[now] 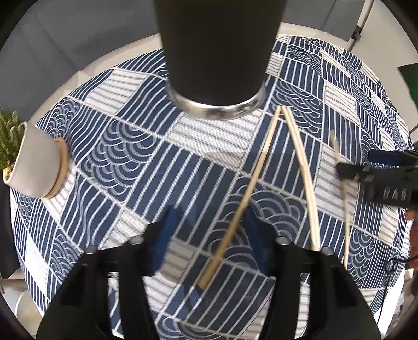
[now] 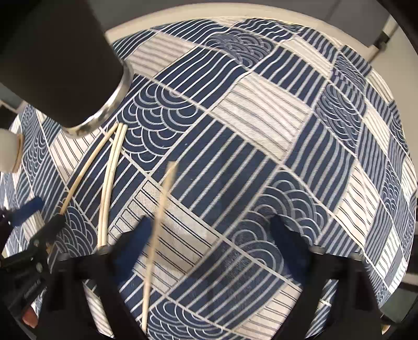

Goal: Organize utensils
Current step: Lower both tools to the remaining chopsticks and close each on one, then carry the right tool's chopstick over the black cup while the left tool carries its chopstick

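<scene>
A tall black tumbler (image 1: 216, 52) with a steel base stands on the blue patterned tablecloth (image 1: 130, 157); it also shows in the right wrist view (image 2: 57, 65). Several pale wooden chopsticks lie near it. My left gripper (image 1: 209, 230) is open, and one chopstick (image 1: 235, 219) lies on the cloth between its blue fingers. A pair of chopsticks (image 1: 303, 172) lies just to its right, also in the right wrist view (image 2: 109, 183). My right gripper (image 2: 211, 240) is open; a blurred chopstick (image 2: 159, 219) lies beside its left finger. A further chopstick (image 2: 86, 167) leads to the left gripper.
A white pot with a green plant (image 1: 34, 159) stands at the left of the table. The right gripper body (image 1: 386, 177) shows at the right edge of the left wrist view. The round table's pale rim (image 2: 183, 15) runs along the far side.
</scene>
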`<state>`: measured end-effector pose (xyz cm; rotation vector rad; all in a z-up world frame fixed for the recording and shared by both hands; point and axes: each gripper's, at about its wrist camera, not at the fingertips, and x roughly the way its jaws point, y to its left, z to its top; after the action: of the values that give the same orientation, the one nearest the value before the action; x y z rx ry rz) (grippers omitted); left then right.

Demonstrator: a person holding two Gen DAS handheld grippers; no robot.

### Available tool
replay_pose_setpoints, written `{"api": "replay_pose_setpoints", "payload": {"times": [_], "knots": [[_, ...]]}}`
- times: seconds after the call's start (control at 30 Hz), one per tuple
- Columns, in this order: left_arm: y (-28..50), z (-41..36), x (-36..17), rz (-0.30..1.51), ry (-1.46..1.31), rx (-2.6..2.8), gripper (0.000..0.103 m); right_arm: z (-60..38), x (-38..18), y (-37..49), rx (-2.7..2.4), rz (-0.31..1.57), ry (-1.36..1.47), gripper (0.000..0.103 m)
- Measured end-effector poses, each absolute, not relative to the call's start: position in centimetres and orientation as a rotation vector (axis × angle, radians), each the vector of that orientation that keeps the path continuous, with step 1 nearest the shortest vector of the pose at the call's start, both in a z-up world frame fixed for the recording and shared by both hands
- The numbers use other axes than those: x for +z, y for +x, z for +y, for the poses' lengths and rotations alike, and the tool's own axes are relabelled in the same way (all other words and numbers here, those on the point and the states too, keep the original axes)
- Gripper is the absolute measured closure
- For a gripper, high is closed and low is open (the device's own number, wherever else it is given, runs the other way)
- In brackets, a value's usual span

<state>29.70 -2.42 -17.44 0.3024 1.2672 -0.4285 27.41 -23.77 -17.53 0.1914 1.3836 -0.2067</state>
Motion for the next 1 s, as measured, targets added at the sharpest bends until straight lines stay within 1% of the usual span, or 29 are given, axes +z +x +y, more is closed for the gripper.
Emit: {"api": "replay_pose_setpoints", "payload": {"times": [0.03, 0.07, 0.1, 0.17, 0.27, 0.5, 0.63, 0.9, 0.93, 1.0], "knots": [[29.7, -2.1, -17.3, 1.274, 0.302, -0.427, 0.062, -24.0, -17.1, 27.2, -0.211, 1.379, 0.194, 0.058], [29.7, -1.8, -17.3, 1.280, 0.301, -0.423, 0.071, -24.2, -16.8, 27.1, -0.210, 1.381, 0.195, 0.077], [29.7, -1.5, -17.2, 1.287, 0.296, -0.420, 0.081, -24.3, -16.7, 27.0, -0.208, 1.383, 0.190, 0.090], [29.4, -1.0, -17.1, 1.304, 0.290, -0.423, 0.093, -24.7, -16.6, 26.8, -0.211, 1.385, 0.185, 0.098], [28.7, -0.1, -17.1, 1.302, 0.304, -0.427, 0.094, -25.6, -16.3, 26.2, -0.215, 1.380, 0.214, 0.098], [26.7, 2.7, -17.0, 1.319, 0.225, -0.396, 0.097, -28.5, -15.9, 24.0, -0.216, 1.368, 0.263, 0.098], [26.2, 4.2, -16.4, 1.333, 0.204, -0.376, 0.099, -29.4, -14.7, 22.8, -0.215, 1.340, 0.276, 0.098], [25.5, 6.8, -13.5, 1.281, 0.152, -0.340, 0.099, -27.3, -10.2, 22.6, -0.155, 1.262, 0.219, 0.098], [25.4, 7.1, -12.9, 1.273, 0.136, -0.353, 0.099, -25.7, -10.5, 23.3, -0.150, 1.252, 0.216, 0.098], [25.2, 7.3, -11.9, 1.242, 0.147, -0.344, 0.099, -24.9, -9.1, 23.6, -0.132, 1.217, 0.216, 0.098]]}}
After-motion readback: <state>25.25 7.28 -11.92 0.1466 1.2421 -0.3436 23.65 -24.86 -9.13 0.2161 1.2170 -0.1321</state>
